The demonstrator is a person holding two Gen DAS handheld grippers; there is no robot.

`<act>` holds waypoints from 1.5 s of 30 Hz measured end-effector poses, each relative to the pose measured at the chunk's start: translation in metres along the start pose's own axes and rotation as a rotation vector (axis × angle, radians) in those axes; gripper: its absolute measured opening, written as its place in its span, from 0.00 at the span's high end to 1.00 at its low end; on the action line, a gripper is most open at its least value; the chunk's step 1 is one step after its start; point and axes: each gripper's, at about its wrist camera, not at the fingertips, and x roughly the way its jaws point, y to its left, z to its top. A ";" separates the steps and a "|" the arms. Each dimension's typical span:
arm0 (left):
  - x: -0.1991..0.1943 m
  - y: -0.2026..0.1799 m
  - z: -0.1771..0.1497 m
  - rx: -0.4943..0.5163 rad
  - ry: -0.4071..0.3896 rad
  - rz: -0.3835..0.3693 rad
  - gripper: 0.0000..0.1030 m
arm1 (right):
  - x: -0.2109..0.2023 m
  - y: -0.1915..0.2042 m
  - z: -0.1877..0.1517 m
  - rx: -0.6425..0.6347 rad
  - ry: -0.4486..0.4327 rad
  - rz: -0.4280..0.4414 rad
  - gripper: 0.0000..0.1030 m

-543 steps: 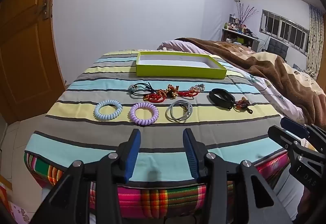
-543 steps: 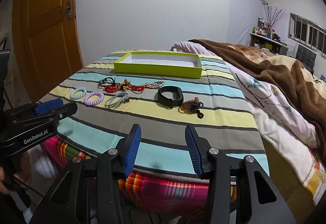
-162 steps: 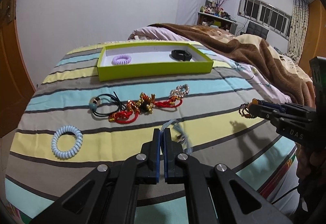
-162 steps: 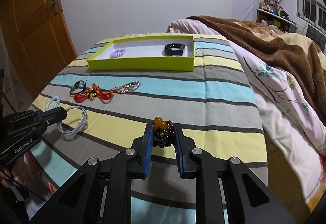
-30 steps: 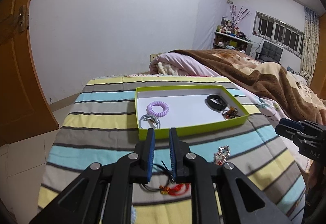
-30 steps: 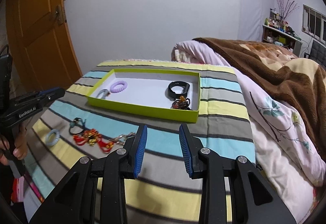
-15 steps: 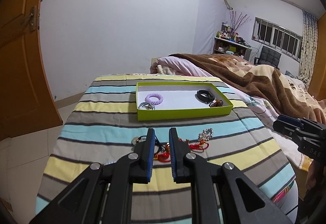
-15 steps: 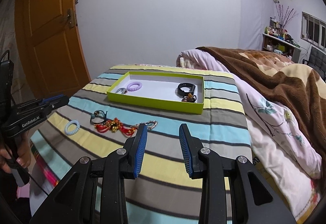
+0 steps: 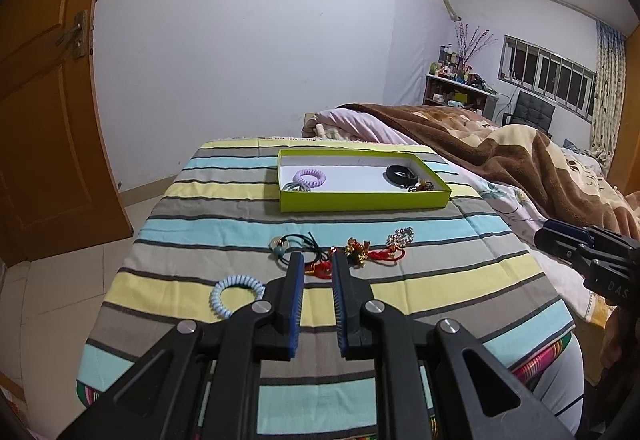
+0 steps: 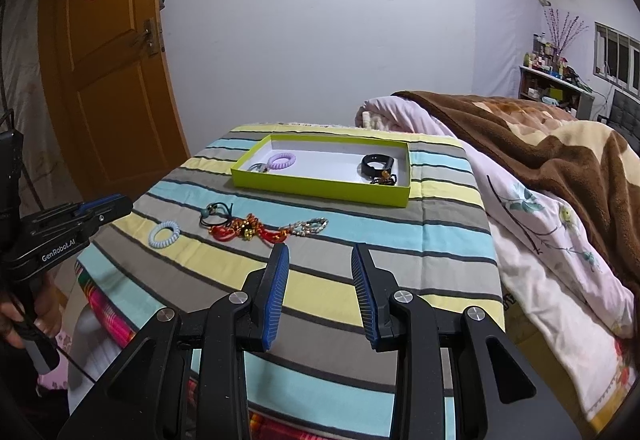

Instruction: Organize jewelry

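A lime-green box (image 9: pixel 362 200) (image 10: pixel 320 186) sits far on the striped table. It holds a purple coil tie (image 9: pixel 309 176), a grey tie (image 9: pixel 296 187), a black band (image 9: pixel 400 173) and a bead bracelet (image 9: pixel 422 186). On the cloth lie a blue coil tie (image 9: pixel 236 295) (image 10: pixel 164 234), a black tie with a bead (image 9: pixel 294 246), a red knotted cord (image 9: pixel 360 254) (image 10: pixel 248 231) and a silver chain (image 9: pixel 400 235). My left gripper (image 9: pixel 316 264) is slightly open and empty, above the near cloth. My right gripper (image 10: pixel 318 254) is open and empty, near the table's front.
The striped cloth (image 9: pixel 400 296) covers the table, its edges close on the left and front. A bed with a brown blanket (image 10: pixel 560 160) lies to the right. An orange door (image 10: pixel 108 80) stands at left.
Both grippers have pulled back from the box toward the table's near edge. The loose items on the cloth now show in front of both.
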 end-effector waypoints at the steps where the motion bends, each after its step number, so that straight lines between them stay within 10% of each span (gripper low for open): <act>1: -0.001 0.000 -0.001 -0.002 0.001 0.001 0.86 | -0.001 0.000 -0.001 0.001 0.000 0.002 0.68; 45: 0.038 0.038 -0.011 -0.061 0.066 0.052 0.86 | 0.070 0.024 0.011 -0.047 0.064 0.110 0.68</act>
